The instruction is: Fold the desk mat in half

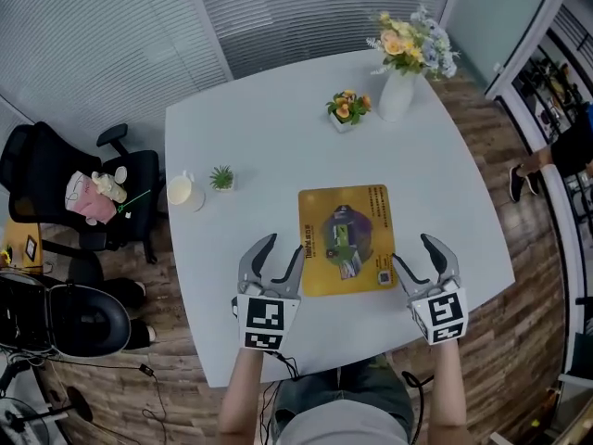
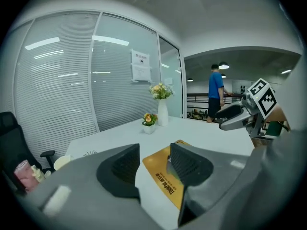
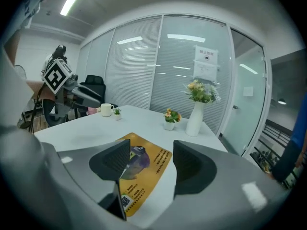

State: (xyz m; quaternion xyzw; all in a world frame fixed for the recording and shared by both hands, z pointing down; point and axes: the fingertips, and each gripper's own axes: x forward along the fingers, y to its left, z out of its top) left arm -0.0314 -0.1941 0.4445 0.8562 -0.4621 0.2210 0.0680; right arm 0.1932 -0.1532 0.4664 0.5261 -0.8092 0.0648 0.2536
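White vase point(image 1: 397, 96) holds flowers point(image 1: 412, 44); left gripper point(image 1: 283, 246) and right gripper point(image 1: 412, 250) gape beside desk mat point(image 1: 347, 213).

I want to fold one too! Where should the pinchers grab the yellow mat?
Probably at the two near corners of the desk mat: left gripper on the left one, right gripper on the right, coming low from the person's side. It lies flat on the table, so only its thin edge offers a pinch.

Left gripper point(image 1: 283, 247) and right gripper point(image 1: 413, 250) held side by side above the table's point(image 1: 259, 156) near edge, both pointing forward and tilted down. Fingers point(image 2: 120, 169) of each stand wide apart. Forearms point(image 1: 243, 392) reach in from below.
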